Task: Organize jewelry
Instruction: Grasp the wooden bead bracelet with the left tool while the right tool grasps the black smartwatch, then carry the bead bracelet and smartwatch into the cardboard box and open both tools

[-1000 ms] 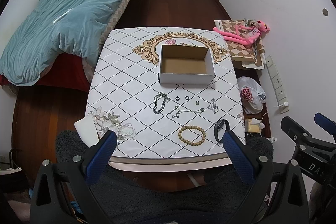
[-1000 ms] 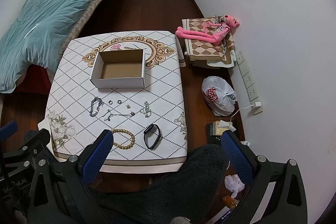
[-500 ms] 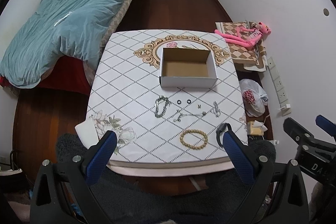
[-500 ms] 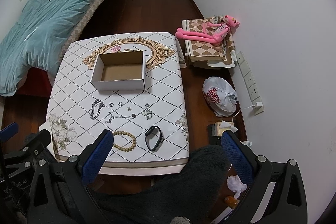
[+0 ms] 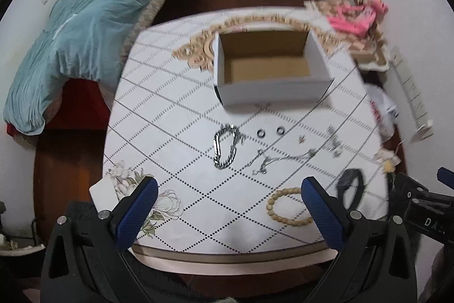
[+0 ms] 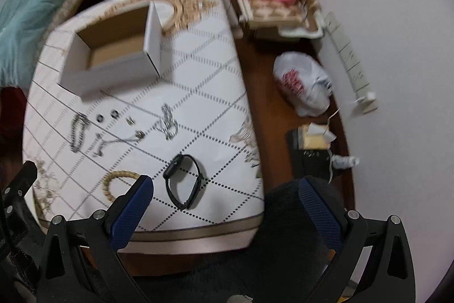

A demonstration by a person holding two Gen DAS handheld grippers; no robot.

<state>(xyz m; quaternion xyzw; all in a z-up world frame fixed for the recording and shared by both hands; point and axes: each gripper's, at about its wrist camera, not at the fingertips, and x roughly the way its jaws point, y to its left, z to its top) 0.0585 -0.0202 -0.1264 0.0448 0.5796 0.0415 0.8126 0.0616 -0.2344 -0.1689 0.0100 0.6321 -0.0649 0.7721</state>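
While both my tongs hang above the near edge of the table [image 5: 170,110], nothing is in them. My left gripper [image 5: 227,206] is wide open and holds nothing, and my right gripper [image 6: 224,203] is wide open and holds nothing too.

Nearest to me lie two round things. The black band [image 6: 184,181] sits just ahead of my right tongs, a bit to their left, so I think my right hand is the nearer one for it. It is a smooth dark loop, and its long way runs from near to far with a small tilt. Just beside it, on the left, is the bead bracelet [image 5: 286,208], made of little tan balls in a ring.

A bit farther is a row of shiny bits: a thick silver chain [image 5: 225,146] folded into a long loop, a thin necklace [image 5: 281,159] lying loose, two tiny dark rings [image 5: 270,131], a small stud [image 5: 301,139] and a silver clump [image 6: 167,124] that is too blurry to name.

Farthest is the box [image 5: 272,93], open on top, white outside and brown inside, with nothing in it. All the jewelry is still out on the checked white cloth
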